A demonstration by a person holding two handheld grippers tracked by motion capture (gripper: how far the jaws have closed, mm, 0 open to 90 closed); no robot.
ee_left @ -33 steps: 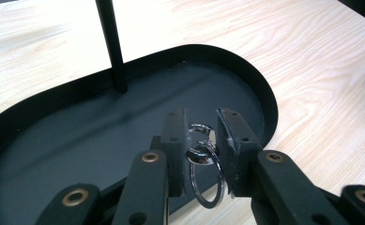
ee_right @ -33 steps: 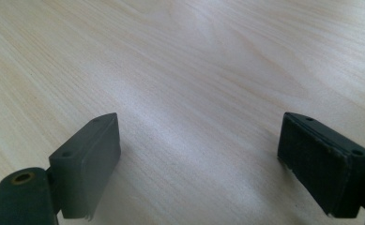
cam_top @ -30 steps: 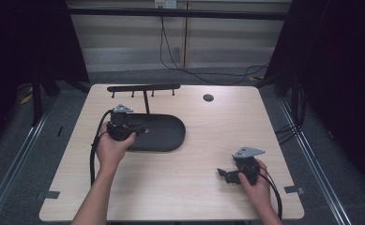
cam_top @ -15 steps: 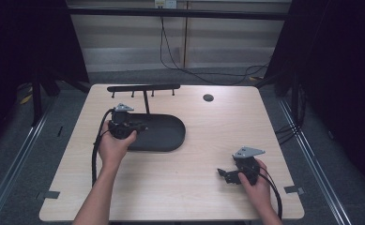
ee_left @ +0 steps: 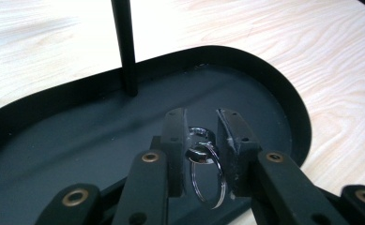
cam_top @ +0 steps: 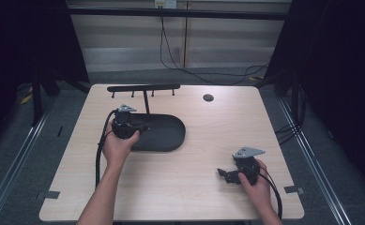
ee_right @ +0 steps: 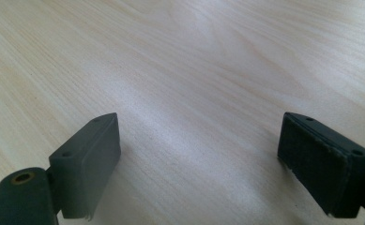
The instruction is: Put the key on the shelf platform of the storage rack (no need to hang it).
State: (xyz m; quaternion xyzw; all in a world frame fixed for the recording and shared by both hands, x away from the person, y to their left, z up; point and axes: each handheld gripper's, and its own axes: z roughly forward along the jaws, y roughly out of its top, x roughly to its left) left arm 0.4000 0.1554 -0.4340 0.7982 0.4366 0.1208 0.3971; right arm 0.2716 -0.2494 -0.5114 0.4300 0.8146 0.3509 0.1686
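My left gripper (cam_top: 138, 127) (ee_left: 202, 117) is shut on a silver key ring (ee_left: 207, 173), which hangs upright between the pads. It hovers over the left part of a black oval tray (cam_top: 168, 136) (ee_left: 274, 93). That tray is the base of a stand. A thin upright post (cam_top: 146, 102) (ee_left: 124, 47) rises from it and carries a horizontal bar with small hooks (cam_top: 142, 87). Near the table's front right, my right gripper (cam_top: 223, 174) (ee_right: 199, 140) rests low over bare wood, open, with nothing between its pads.
A small round black cap (cam_top: 208, 97) sits in the wooden tabletop (cam_top: 217, 131) near the back edge. Cables trail from both grippers toward the front edge. Dark floor and metal rails surround the table.
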